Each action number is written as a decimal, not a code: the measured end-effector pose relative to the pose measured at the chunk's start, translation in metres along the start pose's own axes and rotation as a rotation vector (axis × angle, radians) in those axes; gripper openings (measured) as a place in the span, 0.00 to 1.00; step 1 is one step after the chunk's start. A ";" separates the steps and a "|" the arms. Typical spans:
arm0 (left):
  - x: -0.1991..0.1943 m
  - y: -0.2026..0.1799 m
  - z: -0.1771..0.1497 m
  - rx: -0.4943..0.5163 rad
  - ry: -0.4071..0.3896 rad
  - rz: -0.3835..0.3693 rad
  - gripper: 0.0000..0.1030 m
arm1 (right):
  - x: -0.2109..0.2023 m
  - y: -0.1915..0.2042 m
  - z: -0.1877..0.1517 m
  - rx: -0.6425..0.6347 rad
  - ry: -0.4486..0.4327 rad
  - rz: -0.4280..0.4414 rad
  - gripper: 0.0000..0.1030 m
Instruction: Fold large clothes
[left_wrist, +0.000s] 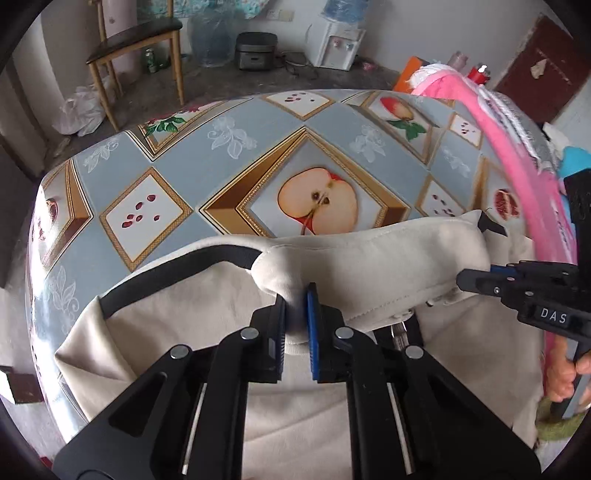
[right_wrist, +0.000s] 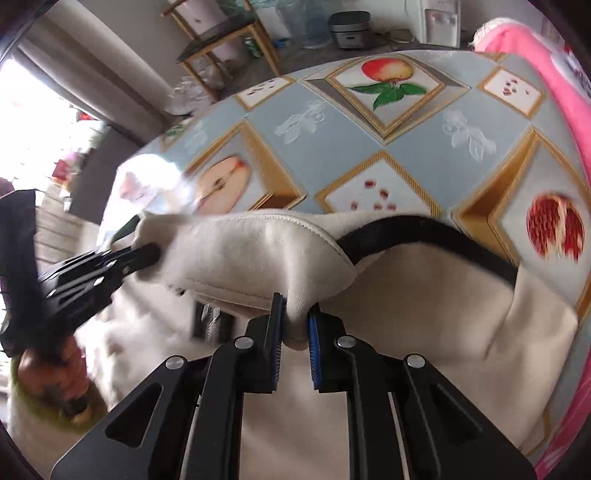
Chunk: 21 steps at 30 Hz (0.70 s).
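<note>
A cream garment (left_wrist: 192, 317) with a black trim band (left_wrist: 192, 264) lies on the near part of the table. A thick folded edge of it is lifted between both grippers. In the left wrist view my left gripper (left_wrist: 295, 308) is shut on the left end of this fold, with cloth bunched between its blue pads. My right gripper (left_wrist: 466, 282) comes in from the right and bites the fold's other end. In the right wrist view my right gripper (right_wrist: 295, 315) pinches the cream garment (right_wrist: 424, 314), and my left gripper (right_wrist: 150, 254) holds the fold's far left end.
The table (left_wrist: 221, 155) wears a blue-grey cloth printed with fruit. A pink garment (left_wrist: 517, 147) is draped along its right side. Beyond the far edge stand a wooden chair (left_wrist: 136, 40), a rice cooker (left_wrist: 256, 50) and a water dispenser (left_wrist: 336, 44). A person's hand (right_wrist: 62, 373) grips the left tool's handle.
</note>
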<state>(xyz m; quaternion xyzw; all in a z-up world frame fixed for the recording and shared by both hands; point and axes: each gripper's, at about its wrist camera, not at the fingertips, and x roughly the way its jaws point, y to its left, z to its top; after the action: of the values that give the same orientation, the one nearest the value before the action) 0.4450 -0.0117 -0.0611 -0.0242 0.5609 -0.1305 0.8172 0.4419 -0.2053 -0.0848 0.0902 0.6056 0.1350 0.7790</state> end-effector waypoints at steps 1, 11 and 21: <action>0.002 0.000 0.002 -0.007 0.001 0.004 0.09 | 0.004 0.000 0.001 -0.003 0.002 -0.006 0.12; -0.005 0.000 -0.033 0.201 0.007 0.059 0.13 | -0.008 -0.019 -0.029 -0.102 0.013 0.087 0.12; -0.006 0.002 -0.034 0.191 0.004 0.040 0.13 | -0.098 -0.002 -0.050 -0.096 -0.255 -0.123 0.36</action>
<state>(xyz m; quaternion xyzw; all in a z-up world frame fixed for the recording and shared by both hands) 0.4122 -0.0048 -0.0689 0.0653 0.5477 -0.1672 0.8172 0.3714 -0.2394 -0.0075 0.0322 0.4991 0.1033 0.8598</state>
